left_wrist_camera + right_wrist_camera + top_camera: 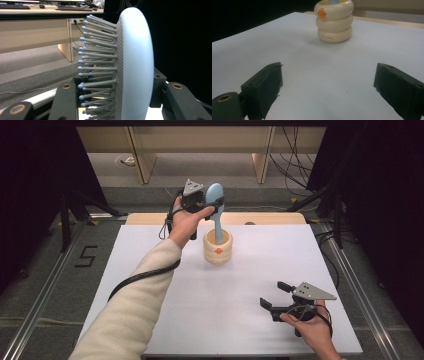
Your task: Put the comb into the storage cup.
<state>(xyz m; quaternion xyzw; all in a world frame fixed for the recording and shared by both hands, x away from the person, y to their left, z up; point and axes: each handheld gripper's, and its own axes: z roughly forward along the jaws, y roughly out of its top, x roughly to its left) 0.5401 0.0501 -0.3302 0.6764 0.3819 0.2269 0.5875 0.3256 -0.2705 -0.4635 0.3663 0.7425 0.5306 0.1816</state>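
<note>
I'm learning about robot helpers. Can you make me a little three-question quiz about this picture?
1. True or false: the left gripper holds the brush by its head.
2. Where does the brush's handle stand? A) flat on the table B) in the cup C) in the right gripper
3. Fill in: the right gripper's jaws are ___.

Key: 1 true; 2 B; 3 open
</note>
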